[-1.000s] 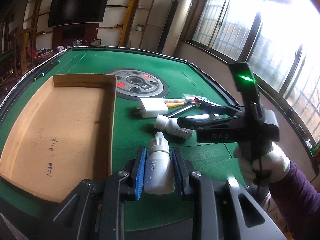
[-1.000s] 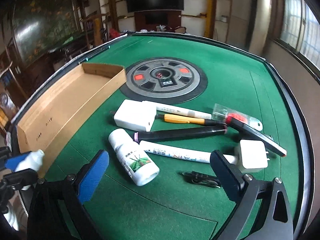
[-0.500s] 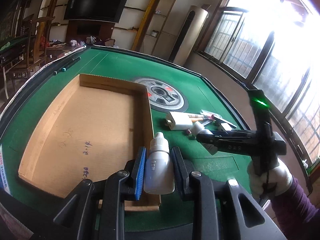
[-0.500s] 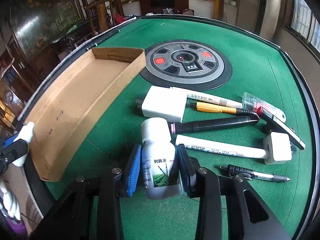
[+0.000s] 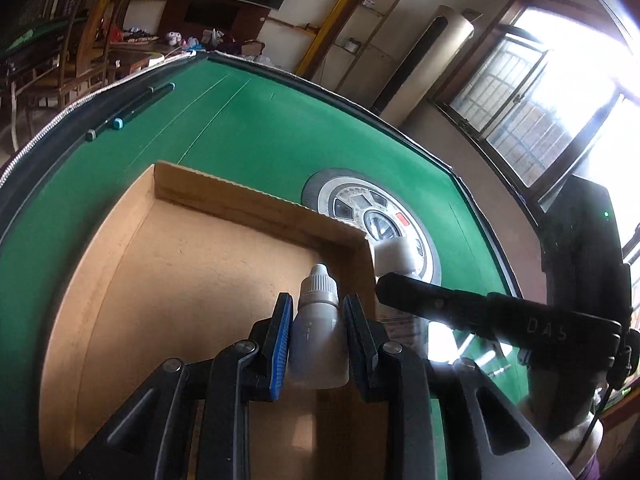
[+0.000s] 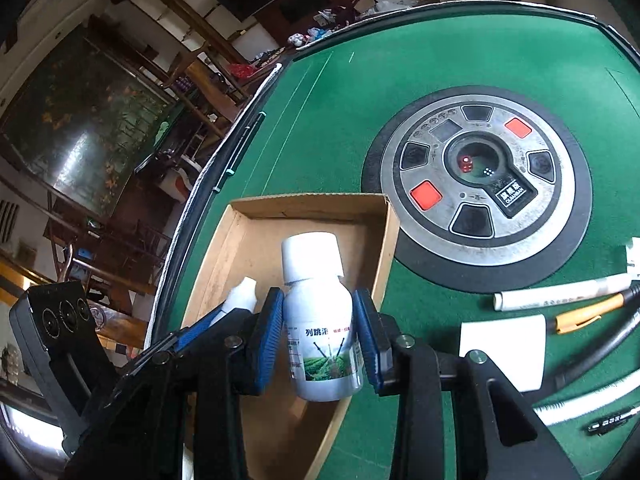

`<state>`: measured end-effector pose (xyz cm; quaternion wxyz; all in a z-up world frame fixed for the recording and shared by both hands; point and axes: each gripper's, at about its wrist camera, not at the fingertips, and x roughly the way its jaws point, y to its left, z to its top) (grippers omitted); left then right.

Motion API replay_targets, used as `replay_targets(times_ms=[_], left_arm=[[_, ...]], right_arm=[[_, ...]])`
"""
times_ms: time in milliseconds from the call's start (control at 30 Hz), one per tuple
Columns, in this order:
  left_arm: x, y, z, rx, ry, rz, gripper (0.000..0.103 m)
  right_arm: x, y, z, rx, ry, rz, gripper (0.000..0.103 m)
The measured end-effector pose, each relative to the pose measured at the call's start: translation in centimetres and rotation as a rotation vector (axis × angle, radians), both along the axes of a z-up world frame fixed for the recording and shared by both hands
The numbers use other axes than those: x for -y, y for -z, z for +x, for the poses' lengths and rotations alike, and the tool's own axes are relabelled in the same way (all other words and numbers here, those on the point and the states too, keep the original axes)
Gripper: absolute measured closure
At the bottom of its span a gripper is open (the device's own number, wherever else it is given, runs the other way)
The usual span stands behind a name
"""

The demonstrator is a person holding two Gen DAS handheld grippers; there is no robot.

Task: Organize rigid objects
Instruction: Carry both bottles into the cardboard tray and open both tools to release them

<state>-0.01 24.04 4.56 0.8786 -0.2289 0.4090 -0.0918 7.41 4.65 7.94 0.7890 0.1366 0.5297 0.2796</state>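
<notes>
My left gripper (image 5: 316, 310) is shut on a small white dropper bottle (image 5: 318, 336) and holds it above the inside of the shallow cardboard box (image 5: 180, 280), near its far right corner. Beside it, my right gripper (image 6: 318, 312) is shut on a white capped bottle with a green label (image 6: 320, 332), just over the box's right wall (image 6: 386, 256). The right wrist view also shows the dropper bottle (image 6: 242, 296) in the left gripper's blue pads at lower left. In the left wrist view the labelled bottle's cap (image 5: 394, 254) pokes out past the box corner.
The box lies on a green felt table (image 6: 340, 120) with a round metal console (image 6: 480, 184) at its centre. A white marker (image 6: 560, 296), an orange pen (image 6: 588, 316), a white charger block (image 6: 504, 352) and other pens lie at right. Two dark rods (image 5: 128, 112) rest by the far left rim.
The right gripper closed on the labelled bottle, lifted it off the felt and carried it left to the box. The left gripper brought the dropper bottle from the box's right side to over its inside.
</notes>
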Motion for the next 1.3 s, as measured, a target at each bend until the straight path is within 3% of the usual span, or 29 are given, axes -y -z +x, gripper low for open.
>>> replay_targets(times_ms=[267, 333, 400, 467, 500, 700, 867, 967, 1067, 1167, 1300], left_arm=[[-0.5, 3.3, 2.9, -0.061, -0.040, -0.085, 0.075], [-0.9, 3.7, 2.9, -0.075, -0.056, -0.109, 0.058], [-1.3, 3.7, 2.3, -0.076, -0.083, -0.123, 0.047], [-1.8, 3.5, 1.7, -0.069, -0.098, -0.146, 0.046], [-1.9, 3.4, 1.3, -0.067, -0.105, -0.153, 0.045], [-2.3, 1.7, -0.5, -0.020, -0.136, -0.171, 0.045], [-1.9, 0.7, -2.1, 0.027, -0.158, -0.111, 0.040], [-2.5, 1.2, -2.6, 0.008, -0.155, -0.130, 0.039], [-3.3, 0.7, -4.0, 0.021, -0.141, -0.181, 0.039], [-3.3, -0.6, -6.3, 0.079, -0.139, -0.123, 0.039], [-3.5, -1.4, -8.9, 0.129, -0.154, -0.077, 0.035]], right_arm=[[-2.6, 2.1, 2.3, -0.024, 0.024, -0.068, 0.068], [-2.7, 2.1, 2.6, -0.018, 0.025, -0.072, 0.058], [-2.9, 1.7, 2.6, 0.019, 0.020, -0.082, 0.053], [-2.9, 1.1, 2.6, 0.062, 0.011, -0.090, 0.046], [-2.8, 0.8, 2.4, 0.073, 0.007, -0.082, 0.042], [-2.1, 0.7, 3.4, 0.026, 0.010, 0.032, 0.040], [-3.4, 0.5, 5.8, -0.036, 0.037, 0.058, 0.040], [-3.5, -1.0, 6.3, 0.000, 0.045, 0.108, 0.040], [-2.9, -3.1, 5.1, 0.092, 0.031, 0.043, 0.039], [-1.7, -4.4, 3.2, 0.172, 0.002, -0.082, 0.039], [-1.0, -4.5, 0.4, 0.214, -0.079, -0.143, 0.039]])
